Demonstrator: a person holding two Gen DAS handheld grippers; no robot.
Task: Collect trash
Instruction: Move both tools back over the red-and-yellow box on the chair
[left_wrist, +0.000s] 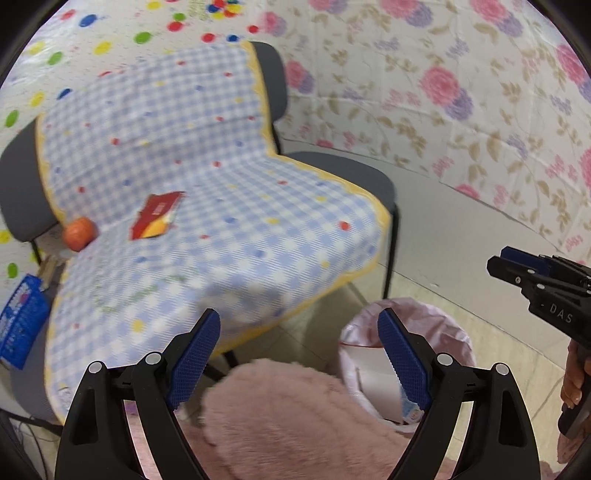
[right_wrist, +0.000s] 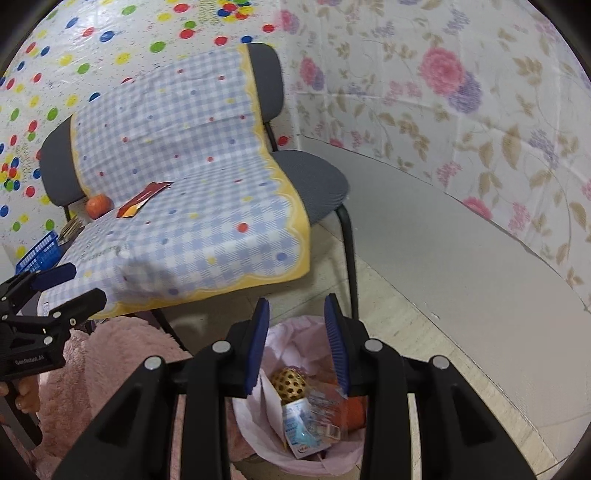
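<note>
A red and yellow wrapper (left_wrist: 157, 216) lies on the chair's checked cloth (left_wrist: 229, 206), with an orange fruit (left_wrist: 78, 232) at its left; both also show in the right wrist view, the wrapper (right_wrist: 142, 201) and the fruit (right_wrist: 99, 205). A bin with a pink liner (right_wrist: 295, 448) stands on the floor by the chair and holds a carton, a gold ball and other scraps. My left gripper (left_wrist: 299, 363) is open and empty, low in front of the chair. My right gripper (right_wrist: 297, 349) is open and empty right above the bin.
A pink fluffy rug (left_wrist: 280, 417) lies on the floor under the left gripper. A blue basket (left_wrist: 22, 325) sits at the chair's left. Floral and dotted sheets cover the walls behind. A grey board (right_wrist: 443, 258) lies on the floor to the right.
</note>
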